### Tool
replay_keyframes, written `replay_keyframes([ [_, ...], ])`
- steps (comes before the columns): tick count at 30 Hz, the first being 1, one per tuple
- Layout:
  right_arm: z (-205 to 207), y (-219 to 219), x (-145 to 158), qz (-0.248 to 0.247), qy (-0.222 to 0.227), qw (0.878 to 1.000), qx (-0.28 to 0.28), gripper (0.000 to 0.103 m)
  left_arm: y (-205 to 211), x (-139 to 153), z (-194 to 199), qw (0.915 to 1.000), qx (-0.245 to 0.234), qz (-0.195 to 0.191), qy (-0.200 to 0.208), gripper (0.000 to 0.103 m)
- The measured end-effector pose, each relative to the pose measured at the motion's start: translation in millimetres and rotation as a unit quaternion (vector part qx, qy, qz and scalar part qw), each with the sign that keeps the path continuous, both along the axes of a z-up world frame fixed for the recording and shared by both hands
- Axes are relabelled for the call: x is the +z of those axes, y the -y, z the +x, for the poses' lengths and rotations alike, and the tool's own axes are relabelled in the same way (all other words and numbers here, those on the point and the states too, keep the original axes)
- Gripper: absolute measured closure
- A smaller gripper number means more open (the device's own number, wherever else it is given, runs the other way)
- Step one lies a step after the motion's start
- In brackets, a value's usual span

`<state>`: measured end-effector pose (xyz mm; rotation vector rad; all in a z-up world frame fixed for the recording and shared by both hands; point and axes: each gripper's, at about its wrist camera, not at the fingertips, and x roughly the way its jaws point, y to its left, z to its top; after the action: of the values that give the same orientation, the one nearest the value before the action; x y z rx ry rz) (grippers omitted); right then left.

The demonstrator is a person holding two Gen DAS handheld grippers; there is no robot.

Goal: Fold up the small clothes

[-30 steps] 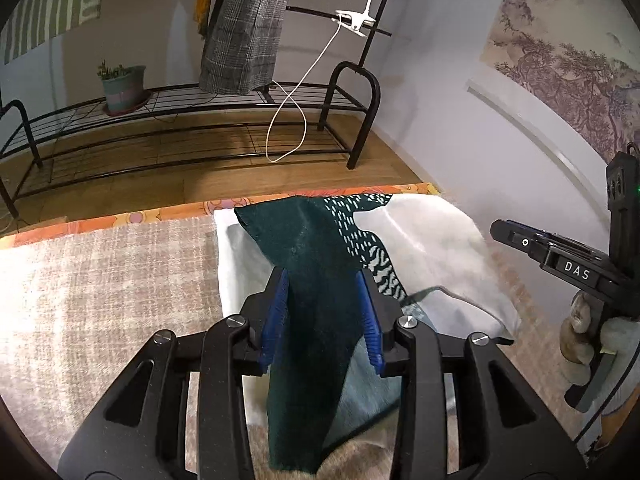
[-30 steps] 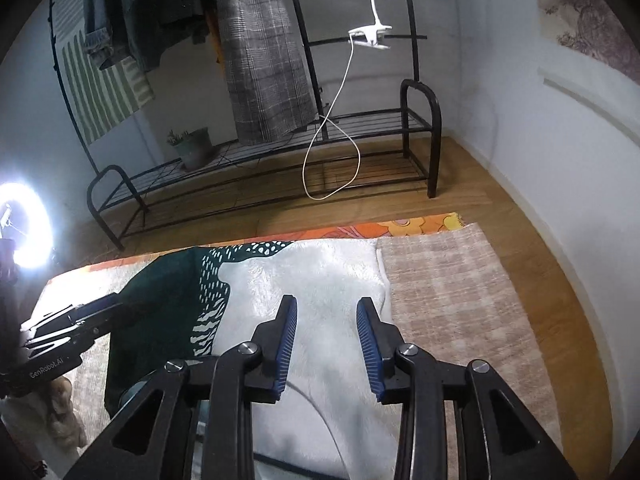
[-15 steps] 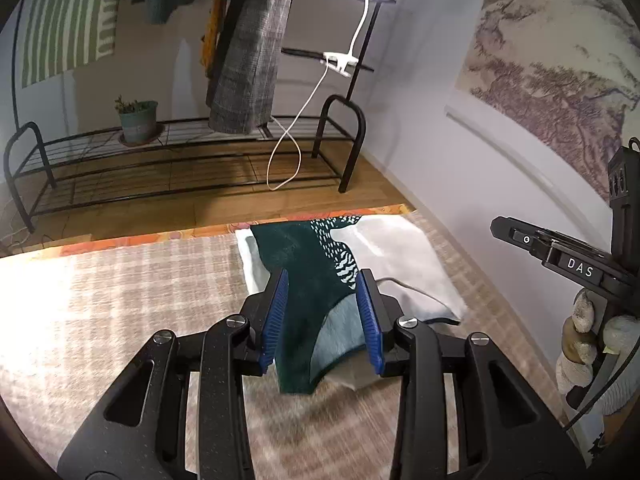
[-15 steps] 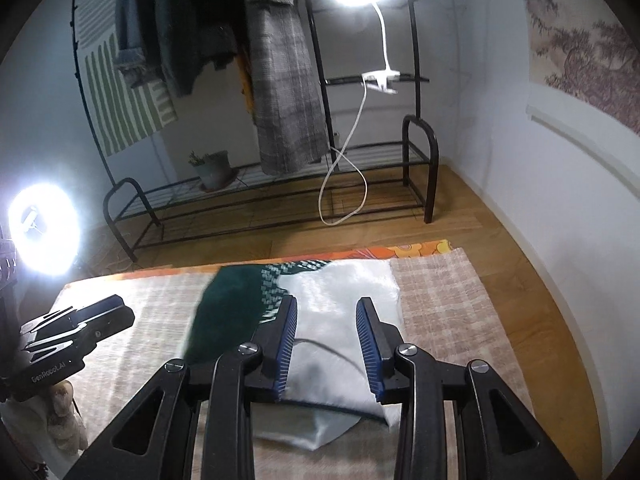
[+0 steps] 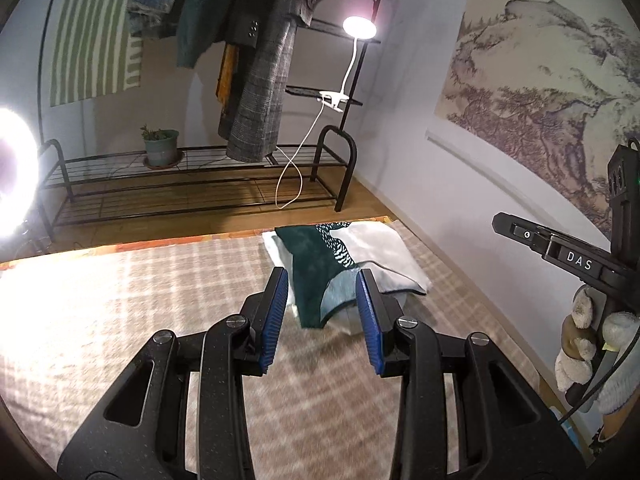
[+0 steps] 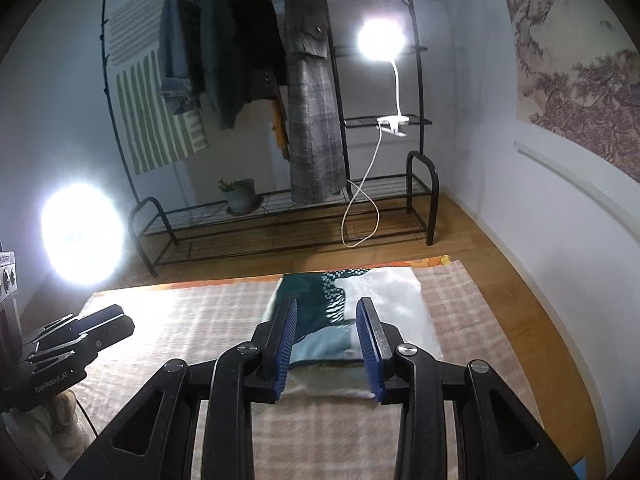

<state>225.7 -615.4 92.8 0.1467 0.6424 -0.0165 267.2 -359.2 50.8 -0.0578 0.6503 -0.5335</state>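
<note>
A small white garment [image 5: 380, 248] with a dark green patterned panel [image 5: 308, 256] lies folded on the plaid blanket [image 5: 160, 288], near its far edge. My left gripper [image 5: 322, 276] hovers above and short of it, open, with nothing between its blue pads [image 5: 276, 312]. In the right wrist view the same garment [image 6: 388, 300] lies beyond my right gripper [image 6: 327, 302], which is also open and holds nothing. Neither gripper touches the cloth. The right gripper's black housing [image 5: 576, 264] shows at the right edge of the left wrist view.
A black clothes rack [image 6: 416, 184] with hanging coats [image 6: 312, 112] stands behind the blanket on the wooden floor. A clip lamp [image 6: 380, 40], a potted plant [image 6: 240, 196] and a bright ring light [image 6: 80, 232] are there too. A wall with a landscape painting [image 5: 540, 80] runs along the right.
Both grippers have risen and drawn back from the garment. It now looks smaller and farther off, lying on the blanket. More of the rack and lamps has come into view.
</note>
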Motion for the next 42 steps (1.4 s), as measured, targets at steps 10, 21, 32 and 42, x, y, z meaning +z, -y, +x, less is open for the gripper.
replay_keyframes([
  [10, -73, -54, 14, -0.014, 0.022, 0.999, -0.020, 0.070, -50, 11, -78, 0.9995, -0.014, -0.005, 0.029, 0.066],
  [21, -122, -96, -16, -0.008, 0.040, 0.998, -0.050, 0.040, -75, -29, -122, 0.9993, -0.019, 0.025, 0.018, 0.065],
  [32, -123, -109, -41, -0.002, 0.034, 0.997, -0.064, 0.031, -80, -59, -135, 0.9986, -0.022, 0.040, 0.027, 0.045],
  [42, -121, -97, -50, 0.017, 0.043, 0.995, -0.088, 0.017, -87, -56, -142, 0.9977, -0.009, 0.035, 0.057, 0.023],
])
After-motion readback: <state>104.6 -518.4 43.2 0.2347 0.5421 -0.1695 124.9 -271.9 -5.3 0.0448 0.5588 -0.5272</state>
